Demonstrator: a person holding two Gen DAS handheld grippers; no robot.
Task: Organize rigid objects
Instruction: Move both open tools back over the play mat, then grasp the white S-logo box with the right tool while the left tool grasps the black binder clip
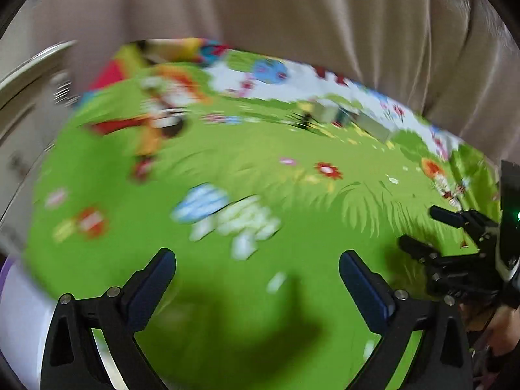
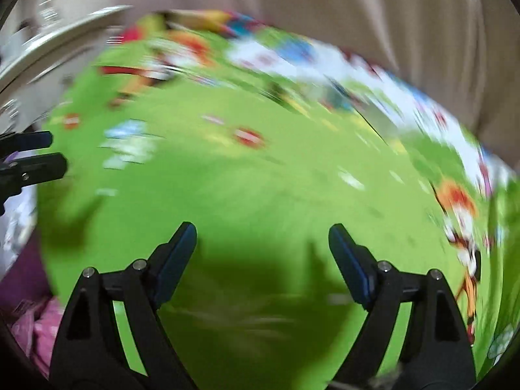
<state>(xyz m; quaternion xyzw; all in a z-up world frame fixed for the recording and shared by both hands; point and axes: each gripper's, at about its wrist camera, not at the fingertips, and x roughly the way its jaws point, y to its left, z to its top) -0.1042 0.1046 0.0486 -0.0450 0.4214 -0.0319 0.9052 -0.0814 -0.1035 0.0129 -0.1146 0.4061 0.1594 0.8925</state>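
Both views are blurred. My left gripper (image 1: 257, 255) is open above a green cartoon-print mat (image 1: 292, 195), with nothing between its fingers. My right gripper (image 2: 262, 229) is also open and empty over the same mat (image 2: 260, 178). The right gripper (image 1: 425, 229) shows at the right edge of the left wrist view, and the left gripper (image 2: 53, 151) shows at the left edge of the right wrist view. A few small boxy objects (image 1: 328, 112) and a grey block (image 1: 373, 126) lie near the mat's far edge, too smeared to identify.
Beige draped fabric (image 1: 292, 9) rises behind the mat. A curved white rim (image 1: 29, 71) stands at the left. Pink cloth (image 2: 35, 328) lies off the mat's near left corner, and a white and purple surface (image 1: 19, 318) lies at the lower left.
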